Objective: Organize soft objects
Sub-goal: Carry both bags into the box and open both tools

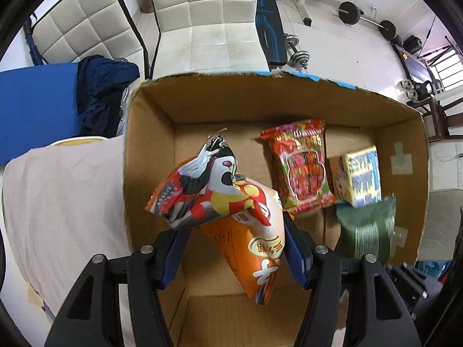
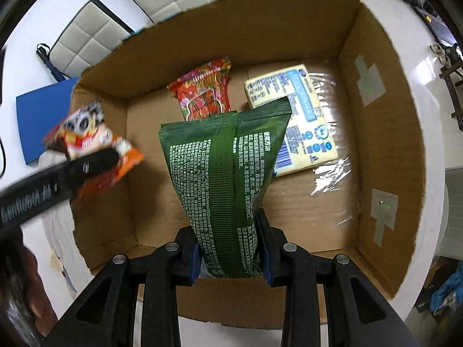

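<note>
My left gripper [image 1: 231, 248] is shut on an orange snack bag [image 1: 231, 217] with a cartoon figure, held over the left part of an open cardboard box [image 1: 150, 156]. The same snack bag [image 2: 92, 150] shows blurred at the box's left wall in the right wrist view, with the left gripper's black finger across it. My right gripper [image 2: 231, 260] is shut on a dark green packet [image 2: 225, 173], hanging over the middle of the cardboard box [image 2: 382, 133]. On the box floor lie a red sweets bag [image 1: 301, 167] and a yellow-and-blue pack [image 1: 358, 179].
White padded chairs [image 1: 208, 23] stand beyond the box. A blue panel [image 1: 34, 107] and dark cloth [image 1: 101, 92] lie to its left, with a pale cloth-covered surface [image 1: 63, 202] beside it. Dumbbells [image 1: 298, 52] and weights sit on the floor far right. Clear plastic wrap [image 2: 332, 179] lies inside the box.
</note>
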